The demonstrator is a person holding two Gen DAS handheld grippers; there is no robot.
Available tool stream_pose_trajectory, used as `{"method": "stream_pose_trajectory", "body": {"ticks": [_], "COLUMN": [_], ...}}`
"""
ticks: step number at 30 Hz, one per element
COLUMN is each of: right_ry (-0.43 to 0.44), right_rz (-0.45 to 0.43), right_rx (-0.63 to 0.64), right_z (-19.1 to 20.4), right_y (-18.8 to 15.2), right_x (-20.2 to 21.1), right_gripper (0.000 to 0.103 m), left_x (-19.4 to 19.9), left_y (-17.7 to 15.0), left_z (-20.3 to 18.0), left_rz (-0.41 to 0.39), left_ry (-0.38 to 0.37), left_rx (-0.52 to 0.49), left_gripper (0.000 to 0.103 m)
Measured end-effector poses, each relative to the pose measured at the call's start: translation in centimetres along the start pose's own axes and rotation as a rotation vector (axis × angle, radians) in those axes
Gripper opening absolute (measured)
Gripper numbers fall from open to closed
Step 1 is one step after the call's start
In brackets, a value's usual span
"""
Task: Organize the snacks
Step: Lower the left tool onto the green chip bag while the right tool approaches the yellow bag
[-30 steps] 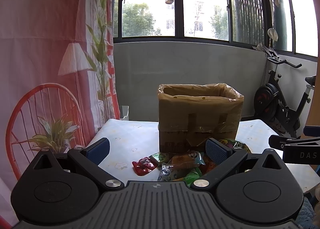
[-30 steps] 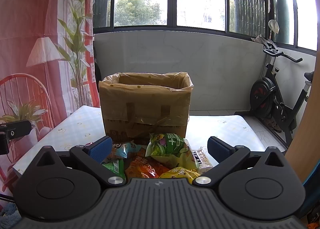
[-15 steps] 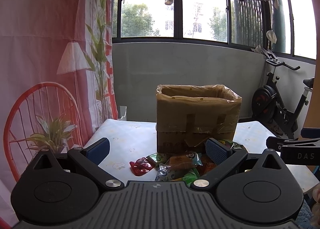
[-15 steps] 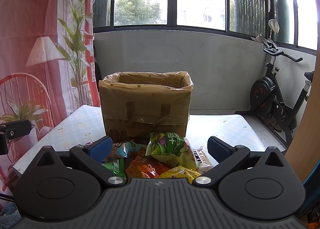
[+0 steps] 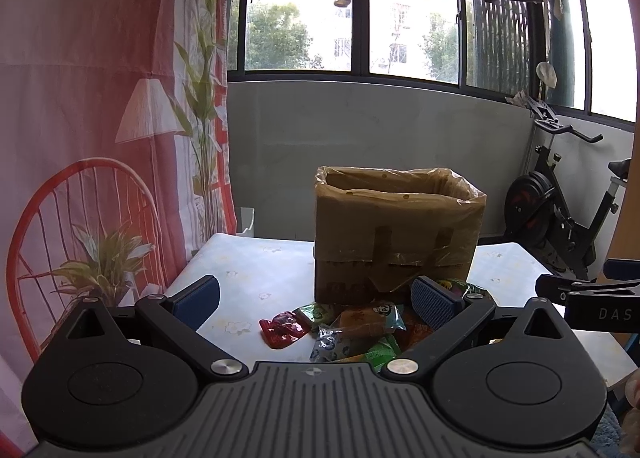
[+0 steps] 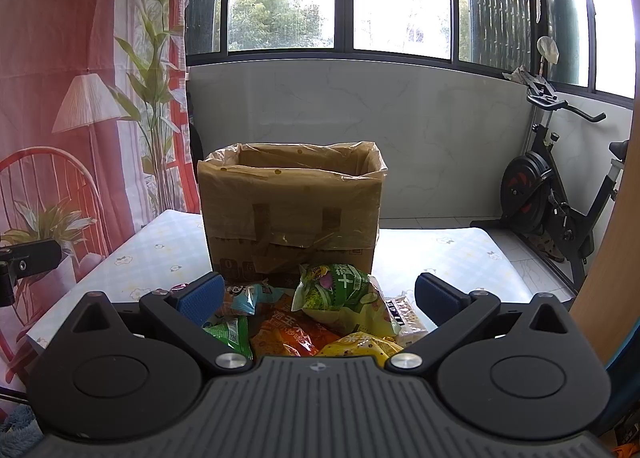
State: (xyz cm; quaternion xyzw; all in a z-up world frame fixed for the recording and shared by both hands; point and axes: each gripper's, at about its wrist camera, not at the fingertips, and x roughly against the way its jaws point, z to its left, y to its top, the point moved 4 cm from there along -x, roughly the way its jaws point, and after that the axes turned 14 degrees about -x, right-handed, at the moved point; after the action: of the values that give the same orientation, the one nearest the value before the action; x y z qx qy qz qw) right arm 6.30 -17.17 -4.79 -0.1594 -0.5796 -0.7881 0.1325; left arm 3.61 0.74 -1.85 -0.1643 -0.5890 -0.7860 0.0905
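Note:
A brown cardboard box (image 5: pixel 396 234) lined with clear plastic stands open-topped on the table; it also shows in the right wrist view (image 6: pixel 292 217). A pile of snack packets (image 5: pixel 352 328) lies in front of it, with a red packet (image 5: pixel 282 332) at its left. In the right wrist view the pile (image 6: pixel 304 322) includes a green bag (image 6: pixel 340 294) and an orange bag (image 6: pixel 288 332). My left gripper (image 5: pixel 316 298) is open and empty above the pile's near side. My right gripper (image 6: pixel 318 296) is open and empty, just short of the pile.
The table (image 5: pixel 256 270) has a white floral cloth and ends at a left edge (image 6: pixel 92 278). An exercise bike (image 5: pixel 560 213) stands at the right. A printed curtain (image 5: pixel 100 117) hangs at the left. The right gripper's body (image 5: pixel 592 298) shows at the right edge of the left wrist view.
The left gripper has tilted slightly, so the box and snacks sit a little lower in its view. The right gripper has not moved. Both stay open.

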Motion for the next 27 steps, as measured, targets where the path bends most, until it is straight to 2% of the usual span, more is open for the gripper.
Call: {"method": "stream_pose_trajectory", "body": {"ticks": [7,13,16,21,24,27], "right_ry": [0.009,0.069,0.126,0.090,0.067,0.083], "right_rz": [-0.015,-0.147,-0.162,-0.176,-0.139,-0.084], "right_rx": [-0.012,-0.062,-0.093,-0.086,-0.095,-0.105], "right_z": [-0.1,-1.4,-2.1,-2.6,-3.0,-3.3], "right_y": [-0.1,0.7,1.6,1.4,0.5,-1.0], "right_x": [0.0,-0.8,-2.2,-4.9,-6.6,-8.1], "right_gripper": [0.103,0.103,0.103,0.103,0.103,0.103], "left_x": [-0.7,-2.9,-5.0,-8.9,-11.2,-13.4], "left_y": [0.1,0.3,0.1,-1.2,-2.4,-4.0], "left_z": [1.0,1.7,1.5,0.5,-0.4,-1.7], "left_rz": [0.006,-0.012,-0.002,0.018,0.062,0.129], "left_ry": [0.009,0.028,0.005,-0.044,-0.105,-0.154], "left_rx": [0.033,0.054,0.065,0.067,0.066,0.072], "left_gripper": [0.103,0.102,0.099,0.096,0.092,0.092]}}
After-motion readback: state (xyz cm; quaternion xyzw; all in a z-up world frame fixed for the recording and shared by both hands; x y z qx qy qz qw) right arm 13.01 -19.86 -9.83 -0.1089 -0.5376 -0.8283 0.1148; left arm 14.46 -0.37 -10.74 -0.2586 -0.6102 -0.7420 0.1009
